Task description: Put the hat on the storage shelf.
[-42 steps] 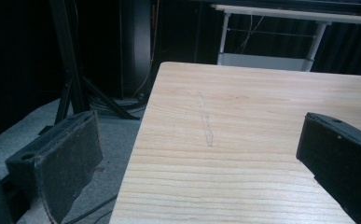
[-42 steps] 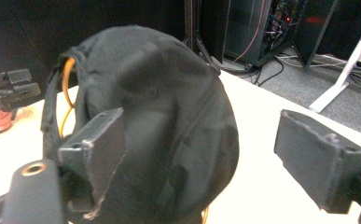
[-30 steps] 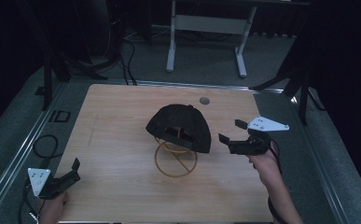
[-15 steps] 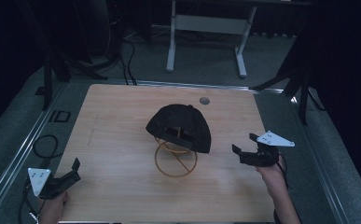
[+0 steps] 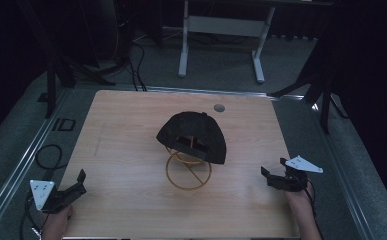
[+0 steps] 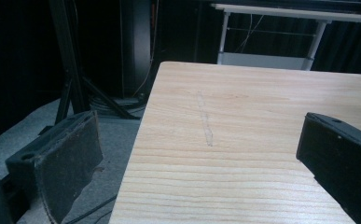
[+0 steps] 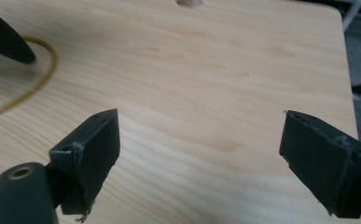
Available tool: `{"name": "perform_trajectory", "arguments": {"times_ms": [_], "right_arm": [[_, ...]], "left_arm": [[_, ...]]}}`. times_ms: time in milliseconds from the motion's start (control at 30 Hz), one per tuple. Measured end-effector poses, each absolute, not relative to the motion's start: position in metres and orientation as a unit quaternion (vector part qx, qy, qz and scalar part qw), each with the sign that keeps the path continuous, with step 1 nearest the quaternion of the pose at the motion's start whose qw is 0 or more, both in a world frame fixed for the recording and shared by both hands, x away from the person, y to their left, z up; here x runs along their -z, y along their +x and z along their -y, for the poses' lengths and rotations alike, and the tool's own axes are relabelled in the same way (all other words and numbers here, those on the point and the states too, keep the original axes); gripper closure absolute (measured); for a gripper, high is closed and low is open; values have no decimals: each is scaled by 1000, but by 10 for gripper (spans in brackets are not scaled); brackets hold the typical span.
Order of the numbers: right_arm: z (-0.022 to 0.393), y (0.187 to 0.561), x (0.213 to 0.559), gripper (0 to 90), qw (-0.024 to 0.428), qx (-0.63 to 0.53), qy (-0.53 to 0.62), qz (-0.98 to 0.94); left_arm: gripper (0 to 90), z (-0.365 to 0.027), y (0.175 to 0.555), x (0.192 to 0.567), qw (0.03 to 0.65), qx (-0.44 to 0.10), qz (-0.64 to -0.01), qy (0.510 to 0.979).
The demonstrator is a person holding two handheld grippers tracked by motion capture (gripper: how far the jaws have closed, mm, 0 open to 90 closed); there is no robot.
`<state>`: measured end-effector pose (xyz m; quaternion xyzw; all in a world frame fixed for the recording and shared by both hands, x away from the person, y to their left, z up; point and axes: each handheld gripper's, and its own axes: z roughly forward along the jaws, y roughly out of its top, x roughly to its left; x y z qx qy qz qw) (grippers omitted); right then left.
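Observation:
A black cap (image 5: 193, 136) rests on a gold wire stand (image 5: 188, 171) in the middle of the wooden table (image 5: 121, 130). My right gripper (image 5: 273, 172) hovers open near the table's front right corner, well to the right of the cap. In the right gripper view its jaws (image 7: 199, 156) stand wide apart over bare wood, with the cap's brim (image 7: 3, 39) and the stand's ring (image 7: 38, 84) at the upper left. My left gripper (image 5: 78, 182) is open at the front left corner. In the left gripper view its jaws (image 6: 201, 161) straddle the table's left edge.
A small round hole (image 5: 219, 107) sits near the table's far edge. Dark tripod legs (image 5: 56, 80) and cables (image 5: 46, 157) lie on the grey floor to the left. A white metal frame (image 5: 221, 30) stands behind the table. A dark stand (image 5: 321, 95) is at the far right.
My right gripper has drawn back from beside the cap toward the front right corner of the table. The left gripper and the cap have stayed put.

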<state>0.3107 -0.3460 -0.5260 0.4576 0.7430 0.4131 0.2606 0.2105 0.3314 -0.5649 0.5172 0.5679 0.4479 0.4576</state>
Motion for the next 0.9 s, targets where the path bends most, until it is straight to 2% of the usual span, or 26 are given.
{"name": "perform_trajectory", "arguments": {"times_ms": [233,467,900], "right_arm": [[360,304,541,118,277,-392,483,-732],[370,297,546,119,314,-372,495,-720],[392,279,551,120,337,-383,541,-668]], "left_arm": [[6,-331,211,565,457,-448,-568,518],[6,-332,210,565,458,-447,-568,517],[6,-332,210,565,459,-447,-568,516]]}}
